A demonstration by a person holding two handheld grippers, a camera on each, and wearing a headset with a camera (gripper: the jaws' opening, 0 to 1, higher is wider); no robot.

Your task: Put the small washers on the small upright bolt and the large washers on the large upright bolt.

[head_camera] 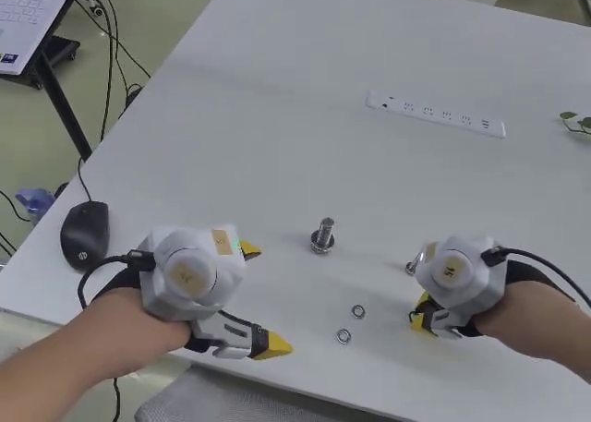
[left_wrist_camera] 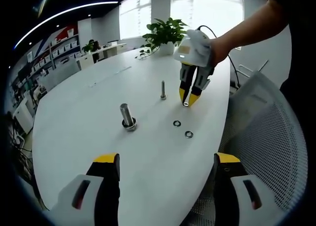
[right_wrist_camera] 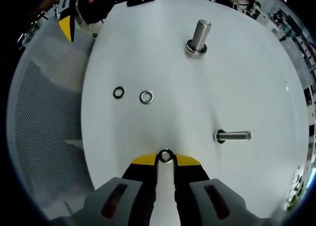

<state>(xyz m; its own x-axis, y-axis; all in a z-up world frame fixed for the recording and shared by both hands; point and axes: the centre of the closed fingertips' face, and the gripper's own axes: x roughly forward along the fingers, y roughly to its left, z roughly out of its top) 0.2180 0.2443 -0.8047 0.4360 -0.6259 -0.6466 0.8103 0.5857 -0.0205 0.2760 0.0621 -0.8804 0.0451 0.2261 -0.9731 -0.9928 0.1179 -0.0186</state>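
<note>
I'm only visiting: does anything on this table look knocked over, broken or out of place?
Nothing stands out. The large bolt and the small bolt both stand upright, two loose washers lie flat on the white table, and the right gripper pinches another washer.
</note>
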